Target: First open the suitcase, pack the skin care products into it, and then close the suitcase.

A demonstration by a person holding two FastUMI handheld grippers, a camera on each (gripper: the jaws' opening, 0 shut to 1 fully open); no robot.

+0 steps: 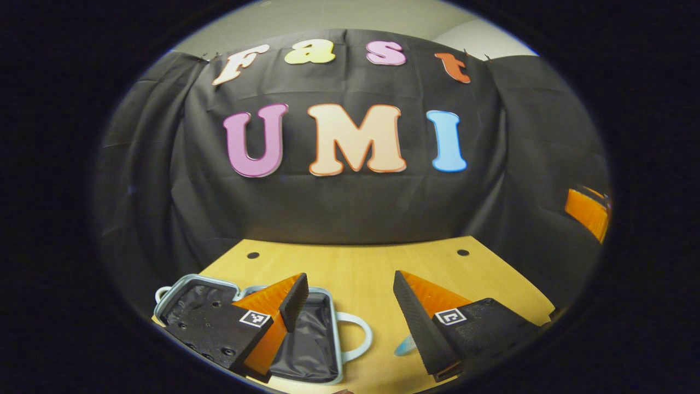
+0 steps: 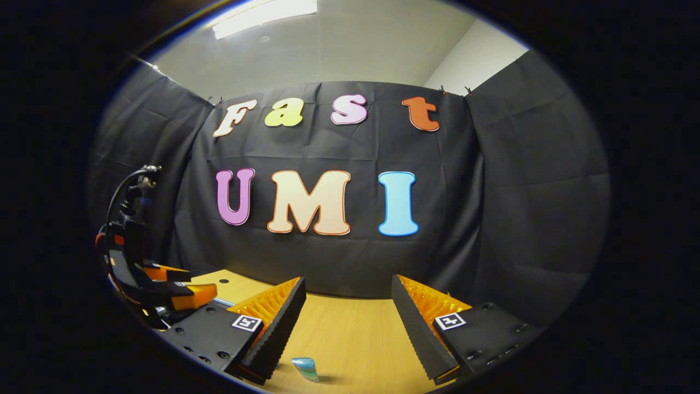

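A small pale suitcase (image 1: 313, 342) lies open on the wooden table (image 1: 355, 268), its dark lining showing, partly behind my left gripper's near finger. My left gripper (image 1: 350, 312) hangs open and empty above the table, just right of the case. A pale blue skin care tube (image 1: 406, 346) peeks out beside its other finger. In the right gripper view the same blue-green tube (image 2: 305, 368) lies on the table, low between the fingers of my right gripper (image 2: 347, 323), which is open and holds nothing. The left gripper (image 2: 183, 284) shows at the far left there.
The suitcase's looped handle (image 1: 358, 334) points toward the table's middle. Two small holes (image 1: 462, 252) mark the table's far edge, close to the black cloth wall. An edge of the right gripper (image 1: 588, 210) shows at the far right of the left gripper view.
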